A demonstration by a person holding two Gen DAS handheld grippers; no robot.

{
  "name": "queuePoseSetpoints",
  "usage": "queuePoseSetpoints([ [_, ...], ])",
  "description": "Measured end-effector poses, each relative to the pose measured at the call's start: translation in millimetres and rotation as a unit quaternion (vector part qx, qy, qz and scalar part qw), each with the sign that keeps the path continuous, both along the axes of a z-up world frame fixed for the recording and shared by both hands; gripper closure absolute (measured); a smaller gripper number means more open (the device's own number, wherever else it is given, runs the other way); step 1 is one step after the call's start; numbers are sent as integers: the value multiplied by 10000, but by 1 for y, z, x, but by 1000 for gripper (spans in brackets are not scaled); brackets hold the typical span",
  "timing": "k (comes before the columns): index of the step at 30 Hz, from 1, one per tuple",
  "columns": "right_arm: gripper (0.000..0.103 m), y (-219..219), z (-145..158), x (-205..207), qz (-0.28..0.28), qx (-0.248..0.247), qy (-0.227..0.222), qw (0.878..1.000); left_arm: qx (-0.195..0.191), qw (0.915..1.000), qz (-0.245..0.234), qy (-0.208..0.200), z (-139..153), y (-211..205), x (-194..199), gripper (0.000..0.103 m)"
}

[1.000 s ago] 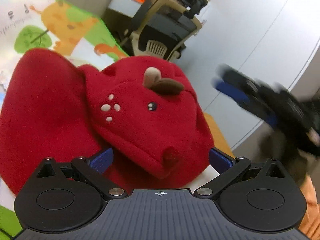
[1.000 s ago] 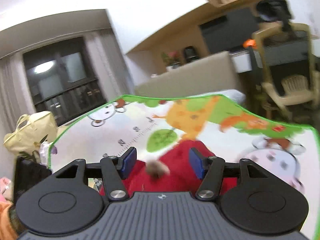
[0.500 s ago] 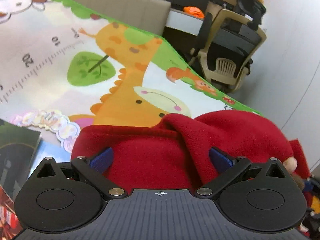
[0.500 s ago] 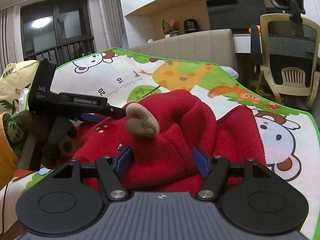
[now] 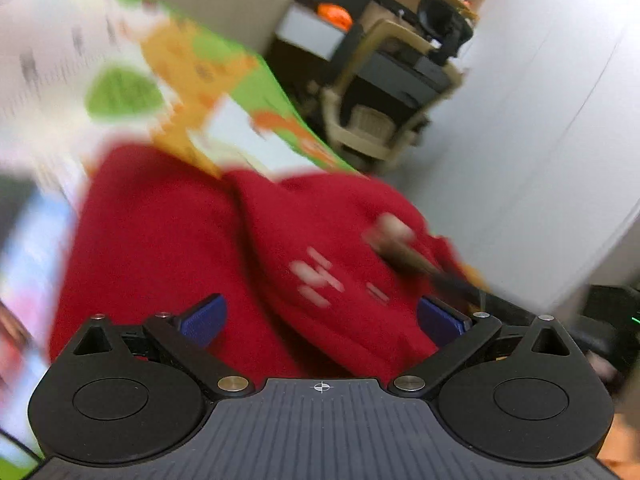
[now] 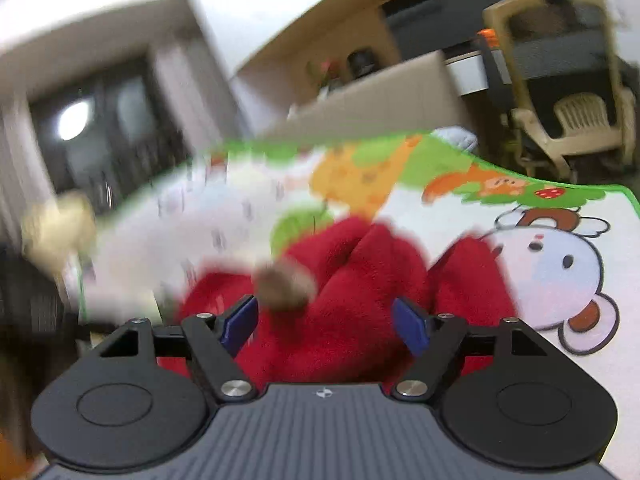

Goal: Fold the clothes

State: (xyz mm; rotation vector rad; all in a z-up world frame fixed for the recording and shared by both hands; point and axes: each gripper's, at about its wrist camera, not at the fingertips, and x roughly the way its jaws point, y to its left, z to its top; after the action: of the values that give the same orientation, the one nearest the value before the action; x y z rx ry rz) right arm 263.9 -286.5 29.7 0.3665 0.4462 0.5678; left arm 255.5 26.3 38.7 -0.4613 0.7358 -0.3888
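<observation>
A red fleece garment [image 5: 168, 248] with a hood lies bunched on a cartoon play mat [image 5: 120, 80]. The hood bears white spots [image 5: 316, 276] and a brown and beige antler [image 5: 396, 240]. My left gripper [image 5: 320, 316] is open, its blue pads either side of the hood fabric. In the right wrist view the same garment [image 6: 360, 280] fills the space ahead of my right gripper [image 6: 324, 320], which is open, with the brown antler [image 6: 284, 284] just above its left pad. Both views are motion-blurred.
The mat [image 6: 552, 248] shows a giraffe, a white bear and a green border. A beige office chair [image 5: 384, 112] and a desk stand beyond its far edge. A beige sofa back [image 6: 380, 100] runs behind the mat. A pale wall [image 5: 540, 100] rises on the right.
Both grippers have swung: the left view has turned back onto the hood's spotted face, the right view has tilted and pulled back. The left gripper has left the right wrist view.
</observation>
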Motion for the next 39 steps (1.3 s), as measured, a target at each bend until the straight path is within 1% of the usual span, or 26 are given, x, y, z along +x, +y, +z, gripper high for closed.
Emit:
queuePoseSetpoints([
  [1, 23, -7, 6, 3, -151, 99, -17, 9998, -238, 9996, -80, 110, -2, -1, -4, 0],
  [2, 22, -8, 9, 6, -319, -48, -64, 9995, -475, 9985, -160, 219, -5, -3, -8, 1],
  [4, 22, -3, 6, 16, -491, -421, -25, 9979, -538, 9981, -115, 275, -13, -10, -8, 5],
  [5, 22, 0, 2, 21, -522, -545, 32, 9971, -564, 9979, -90, 301, -18, -13, -8, 16],
  [7, 22, 6, -7, 29, -476, -575, 122, 9971, -624, 9974, -31, 348, -23, -16, -4, 29],
  [8, 30, 8, -8, 33, -433, -542, 125, 9975, -655, 9972, -2, 371, -26, -17, -2, 30],
  [9, 41, 10, -6, 35, -349, -459, 124, 9983, -685, 9969, 28, 395, -29, -19, 0, 35],
  [10, 69, 11, -1, 35, -206, -307, 115, 9993, -672, 9973, 3, 296, -26, -19, 1, 57],
  [11, 84, 11, 7, 32, -82, -125, 56, 9999, -681, 9976, 11, 153, -19, -17, 1, 69],
  [12, 84, 11, 16, 26, -42, -36, -63, 10000, -553, 9984, 86, -85, -9, -13, 0, 69],
  [15, 84, 14, 30, 12, 6, -304, -259, 9992, -38, 9968, 366, -710, 20, 0, -6, 69],
  [17, 84, 17, 13, 11, -14, -658, 55, 9978, 293, 9964, 464, -646, 21, 8, -8, 68],
  [18, 84, 18, 2, 11, -31, -865, 248, 9959, 539, 9962, 466, -509, 13, 9, -12, 67],
  [20, 84, 20, -21, 10, -47, -1250, 581, 9904, 1058, 9935, 375, -190, -9, 7, -23, 59],
  [22, 85, 10, -22, 4, 81, -1182, 527, 9916, 1165, 9924, 346, -183, -10, 8, -34, 58],
  [24, 76, -4, -1, 2, 133, -894, 361, 9953, 1259, 9914, 319, -185, -10, 9, -46, 46],
  [25, 51, -11, 13, 2, 71, -787, 160, 9967, 1140, 9928, 283, -241, -2, 11, -50, 32],
  [26, 27, -18, 26, 3, 9, -680, -40, 9977, 848, 9959, 132, -271, 4, 12, -53, 19],
  [27, 23, -23, 37, 5, -36, -639, -207, 9977, 545, 9981, -26, -298, 9, 14, -55, 14],
  [28, 22, -24, 46, 11, -56, -691, -326, 9971, 241, 9991, -245, -233, 11, 13, -56, 9],
  [29, 21, -22, 50, 20, -46, -774, -361, 9963, -63, 9988, -467, -161, 13, 12, -56, 9],
  [31, 16, -11, 48, 48, 63, -1030, -192, 9945, -423, 9959, -790, 143, -2, 1, -55, 8],
  [34, 16, 11, 16, 96, 272, -1552, 402, 9867, -750, 9886, -1079, 728, -36, -18, -46, 8],
  [36, 16, 20, -14, 116, 377, -1991, 722, 9766, -701, 9900, -841, 889, -54, -18, -34, 8],
  [37, 16, 20, -26, 122, 413, -2066, 838, 9740, -673, 9905, -716, 965, -63, -18, -28, 8],
  [39, 16, 4, -33, 118, 451, -1649, 995, 9802, -682, 9925, -430, 918, -66, -2, -13, 8],
])
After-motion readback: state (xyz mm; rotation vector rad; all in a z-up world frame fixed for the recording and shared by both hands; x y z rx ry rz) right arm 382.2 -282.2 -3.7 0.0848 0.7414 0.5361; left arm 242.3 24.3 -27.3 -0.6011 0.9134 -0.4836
